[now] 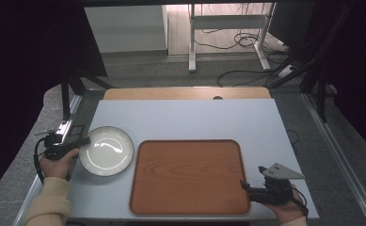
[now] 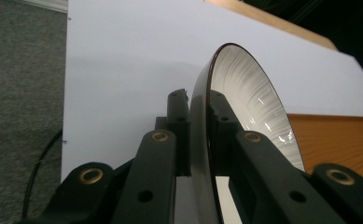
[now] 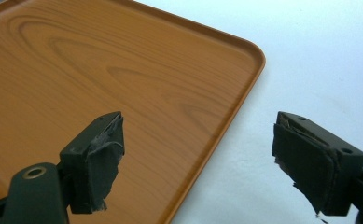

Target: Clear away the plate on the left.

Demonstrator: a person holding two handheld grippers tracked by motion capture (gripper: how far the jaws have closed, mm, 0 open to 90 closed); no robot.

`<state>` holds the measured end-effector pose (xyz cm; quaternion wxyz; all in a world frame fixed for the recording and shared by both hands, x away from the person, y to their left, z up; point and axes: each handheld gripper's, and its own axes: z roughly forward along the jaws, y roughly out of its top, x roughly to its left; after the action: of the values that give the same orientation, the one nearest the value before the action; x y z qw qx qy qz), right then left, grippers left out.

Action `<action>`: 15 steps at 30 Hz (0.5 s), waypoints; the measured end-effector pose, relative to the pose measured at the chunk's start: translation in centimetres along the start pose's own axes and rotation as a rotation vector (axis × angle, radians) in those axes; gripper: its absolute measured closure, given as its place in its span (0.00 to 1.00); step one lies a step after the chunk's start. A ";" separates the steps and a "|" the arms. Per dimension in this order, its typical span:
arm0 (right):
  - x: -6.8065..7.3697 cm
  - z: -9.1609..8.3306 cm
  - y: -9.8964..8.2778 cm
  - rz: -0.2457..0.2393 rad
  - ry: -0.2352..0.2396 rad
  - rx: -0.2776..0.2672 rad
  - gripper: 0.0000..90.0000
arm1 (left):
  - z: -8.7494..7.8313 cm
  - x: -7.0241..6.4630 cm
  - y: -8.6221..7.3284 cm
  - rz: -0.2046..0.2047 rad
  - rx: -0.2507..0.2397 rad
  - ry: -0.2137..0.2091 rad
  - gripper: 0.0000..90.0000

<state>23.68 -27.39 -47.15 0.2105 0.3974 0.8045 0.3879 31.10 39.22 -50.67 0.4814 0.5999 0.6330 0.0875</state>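
My left gripper (image 1: 79, 142) has its jaws pinching the left rim of the round plate (image 1: 106, 150), which lies flat, face up, on the tabletop (image 1: 185, 120) just left of the wooden tray (image 1: 187, 176). My right gripper (image 1: 245, 187) hovers spread at the tray's right edge.

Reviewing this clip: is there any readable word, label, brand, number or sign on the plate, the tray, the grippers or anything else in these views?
None: no text can be read in any view.
plate: plain white inside, dark rim, no mark.
wooden tray: wood grain, no label.
left gripper, clamped on the plate's rim, and right gripper, jaws apart: no lettering shows.
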 end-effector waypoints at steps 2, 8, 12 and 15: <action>0.0 0.0 0.0 0.001 0.000 0.000 0.20 | -0.2 -0.1 0.1 -0.006 -0.016 -0.014 0.92; -0.1 0.0 0.0 0.001 -0.001 -0.002 0.20 | -1.0 -0.7 0.3 -0.001 -0.041 -0.040 0.92; -0.2 0.0 0.0 0.000 -0.003 -0.002 0.20 | -1.6 -1.3 0.5 0.017 -0.053 -0.058 0.92; -0.2 0.0 -0.1 0.000 -0.003 -0.002 0.20 | -1.8 -1.7 0.6 0.018 -0.067 -0.068 0.92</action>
<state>23.74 -27.56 -47.17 0.2121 0.3979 0.8039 0.3879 29.89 38.80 -48.43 0.5215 0.5918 0.6077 0.0923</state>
